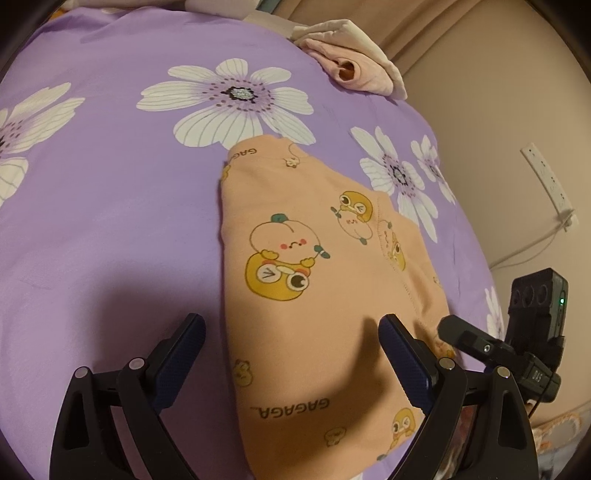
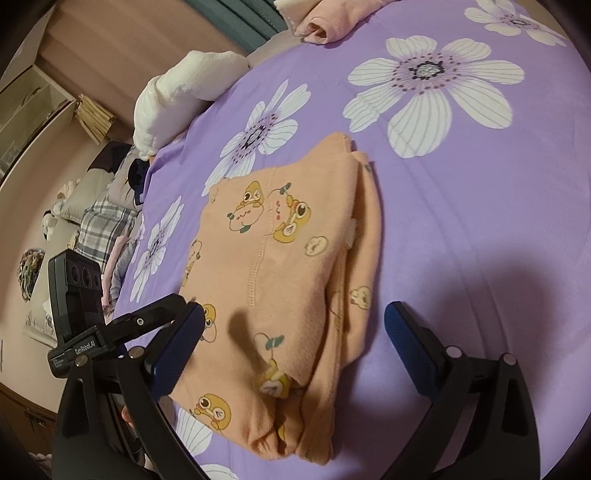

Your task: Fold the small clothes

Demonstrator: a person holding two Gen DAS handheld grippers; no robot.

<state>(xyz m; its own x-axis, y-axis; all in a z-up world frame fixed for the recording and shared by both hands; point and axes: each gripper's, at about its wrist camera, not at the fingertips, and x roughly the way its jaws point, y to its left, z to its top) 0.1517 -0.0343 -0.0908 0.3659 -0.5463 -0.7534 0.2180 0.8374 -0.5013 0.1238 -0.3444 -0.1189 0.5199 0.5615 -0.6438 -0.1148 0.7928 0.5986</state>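
Note:
A small peach garment [image 1: 314,295] printed with yellow cartoon ducks lies folded in layers on the purple flowered bedsheet [image 1: 110,221]. It also shows in the right wrist view [image 2: 288,280], its folded edges stacked along the right side. My left gripper [image 1: 291,343] is open and empty, hovering above the garment's near end. My right gripper [image 2: 295,336] is open and empty, above the garment's near end from the other side. The right gripper's body [image 1: 524,343] shows at the right of the left wrist view.
A folded pink garment [image 1: 351,59] lies at the bed's far edge, also in the right wrist view [image 2: 325,18]. A white plush blanket [image 2: 177,92] and plaid clothes [image 2: 107,221] lie off the bed's left side. A power strip [image 1: 546,184] hangs on the wall.

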